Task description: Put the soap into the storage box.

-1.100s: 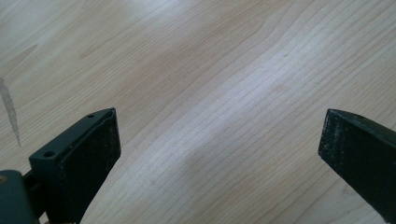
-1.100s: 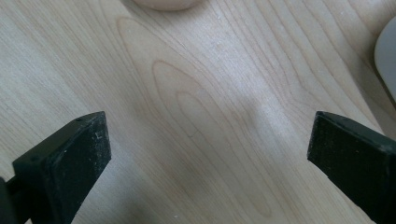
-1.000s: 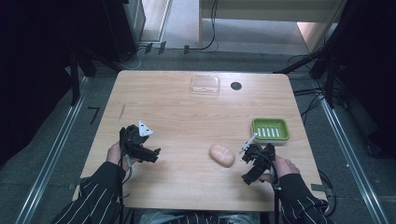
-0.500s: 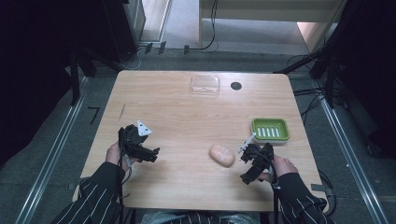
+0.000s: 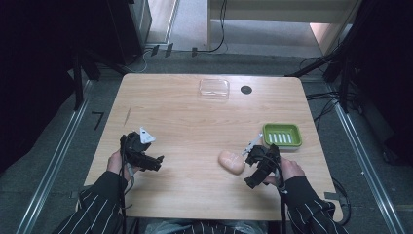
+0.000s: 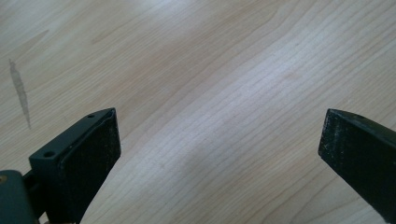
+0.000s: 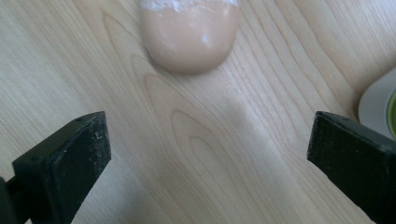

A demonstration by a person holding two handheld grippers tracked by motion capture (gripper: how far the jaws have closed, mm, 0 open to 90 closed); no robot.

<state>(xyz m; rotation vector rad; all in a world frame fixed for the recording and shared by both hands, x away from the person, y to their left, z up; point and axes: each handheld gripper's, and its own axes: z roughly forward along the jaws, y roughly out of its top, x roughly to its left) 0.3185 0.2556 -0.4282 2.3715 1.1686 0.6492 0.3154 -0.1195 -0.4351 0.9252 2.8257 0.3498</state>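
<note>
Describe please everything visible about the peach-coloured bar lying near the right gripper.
The peach-coloured bar is a smooth, rounded oval lump, like soap, with a whitish patch on its upper side. It lies flat on the wooden table, left of the green dish. The right gripper points at it, jaws wide apart, not touching it.

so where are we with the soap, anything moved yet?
Nothing placed so far: the soap lies on the table, and the green dish has no soap in it. In hand: the right gripper is open, aimed at the soap but short of it. The left gripper is open over bare wood. Grasp and placing remain.
</note>
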